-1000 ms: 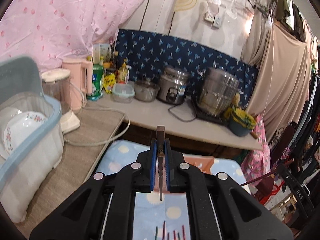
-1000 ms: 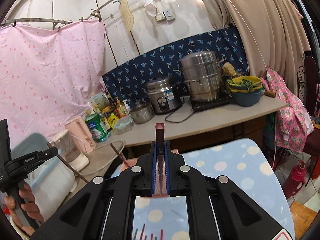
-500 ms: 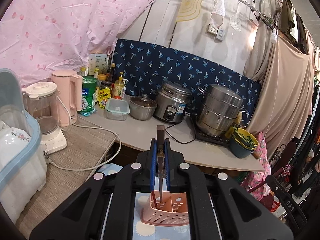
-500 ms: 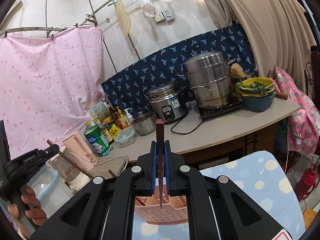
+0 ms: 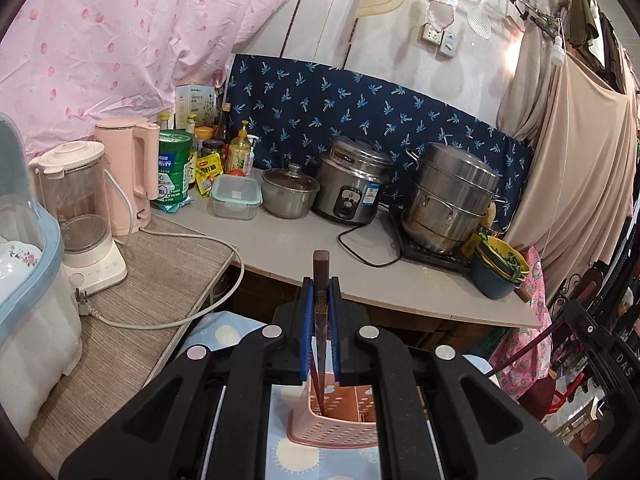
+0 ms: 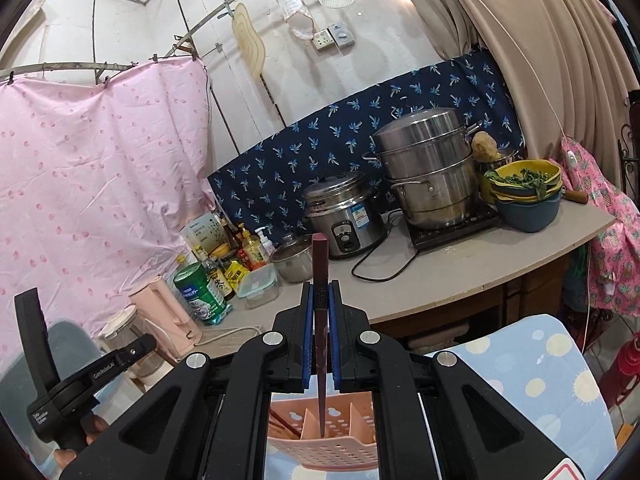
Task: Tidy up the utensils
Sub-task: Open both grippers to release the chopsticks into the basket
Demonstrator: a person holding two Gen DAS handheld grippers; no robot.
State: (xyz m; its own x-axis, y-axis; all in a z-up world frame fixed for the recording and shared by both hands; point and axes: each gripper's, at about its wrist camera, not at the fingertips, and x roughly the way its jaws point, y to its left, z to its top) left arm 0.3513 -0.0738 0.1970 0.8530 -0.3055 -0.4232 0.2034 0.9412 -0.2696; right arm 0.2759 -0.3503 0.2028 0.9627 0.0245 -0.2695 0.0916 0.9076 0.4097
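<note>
My left gripper [image 5: 321, 304] is shut on a dark brown chopstick [image 5: 320, 276] held upright, its thin end dipping into the pink perforated utensil holder [image 5: 336, 432] below. My right gripper [image 6: 321, 304] is shut on another dark red-brown chopstick [image 6: 320, 264], also upright, its tip inside a middle compartment of the same pink holder [image 6: 328, 444]. Another chopstick [image 6: 282, 426] lies slanted in the holder's left compartment. The holder stands on a blue cloth with pale dots [image 6: 540, 384]. The left hand-held gripper [image 6: 80, 380] shows at the lower left of the right wrist view.
A grey counter [image 5: 288, 248] behind carries a rice cooker [image 5: 352, 188], a steamer pot [image 5: 452, 200], a small lidded pot [image 5: 290, 194], a clear container [image 5: 236, 196], bottles and stacked bowls [image 5: 500, 268]. On the left stand a blender [image 5: 80, 216], a pink kettle [image 5: 128, 172] and a dish bin [image 5: 24, 280].
Both grippers have come over the pink holder, which was out of sight a second ago. Both chopstick tips have gone down into it.
</note>
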